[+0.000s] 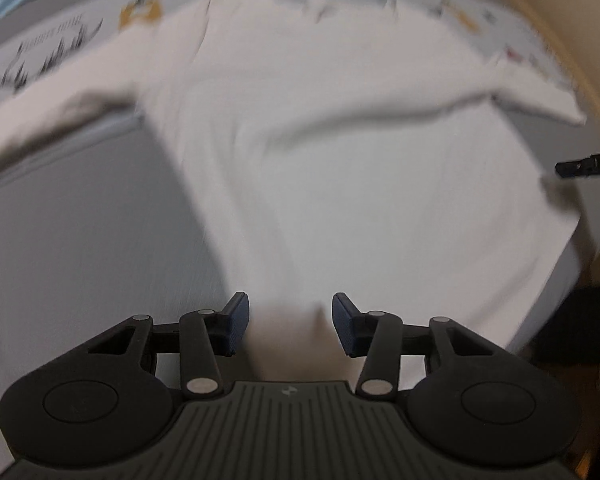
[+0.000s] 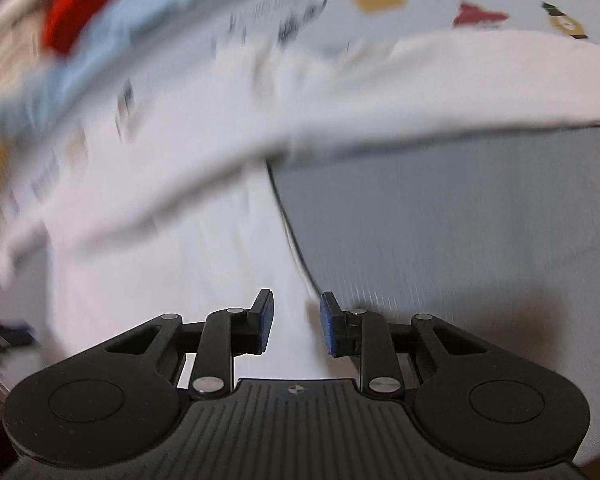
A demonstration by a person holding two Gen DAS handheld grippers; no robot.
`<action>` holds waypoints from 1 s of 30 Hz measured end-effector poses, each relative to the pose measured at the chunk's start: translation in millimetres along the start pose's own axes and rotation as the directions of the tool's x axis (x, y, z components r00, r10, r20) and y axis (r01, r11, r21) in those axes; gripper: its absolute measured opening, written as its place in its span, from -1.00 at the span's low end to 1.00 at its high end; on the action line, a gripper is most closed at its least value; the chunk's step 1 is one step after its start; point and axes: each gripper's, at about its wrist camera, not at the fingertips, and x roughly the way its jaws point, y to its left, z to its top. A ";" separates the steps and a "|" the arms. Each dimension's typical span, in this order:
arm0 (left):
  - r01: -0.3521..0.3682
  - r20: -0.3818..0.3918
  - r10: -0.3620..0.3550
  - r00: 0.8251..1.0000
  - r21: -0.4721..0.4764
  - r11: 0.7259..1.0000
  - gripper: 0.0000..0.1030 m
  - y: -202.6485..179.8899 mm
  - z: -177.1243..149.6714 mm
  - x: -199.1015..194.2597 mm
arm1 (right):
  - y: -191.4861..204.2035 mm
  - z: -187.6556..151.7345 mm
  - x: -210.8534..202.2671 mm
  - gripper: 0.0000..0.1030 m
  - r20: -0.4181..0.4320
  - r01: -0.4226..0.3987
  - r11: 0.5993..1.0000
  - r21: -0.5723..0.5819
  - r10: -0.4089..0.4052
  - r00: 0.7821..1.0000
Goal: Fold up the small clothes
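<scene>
On the grey bed [image 1: 80,240] | white shirt [image 1: 340,160] spread flat, unfolded | left gripper [image 1: 290,326] half-open, empty | right gripper [image 2: 296,326] narrow, empty | folding all remains

shirt [image 1: 340,160]: spread flat on the bedsheet [image 1: 80,240], sleeves reaching out left and right
left gripper [image 1: 290,328]: over the shirt's near hem, jaws apart, cloth below the gap
right gripper [image 2: 296,326]: over the shirt's side edge, sheet to its right
clothes pile [image 2: 80,20]: far left, beyond the shirt
</scene>
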 end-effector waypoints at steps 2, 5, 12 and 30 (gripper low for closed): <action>-0.013 -0.034 0.012 0.999 -0.008 1.000 0.01 4.3 -18.8 2.6 | 4.7 -12.3 9.2 -0.43 -0.044 0.051 0.997 -0.049 -0.054 0.998; -0.014 -0.081 0.012 0.997 -0.024 1.000 0.01 9.4 -40.9 8.4 | 2.5 -24.8 16.2 -0.41 -0.073 0.116 0.991 -0.063 -0.121 0.990; 0.006 -0.142 -0.006 0.990 0.001 1.000 -0.63 -4.3 -70.6 21.3 | 16.7 -54.2 4.6 -0.91 -0.099 0.113 0.987 -0.113 -0.125 0.987; -0.104 -0.109 0.146 0.983 0.320 0.942 -0.67 -40.8 -106.4 -13.0 | 22.0 -114.5 -36.4 -0.76 -0.081 0.193 0.944 -0.269 -0.222 0.972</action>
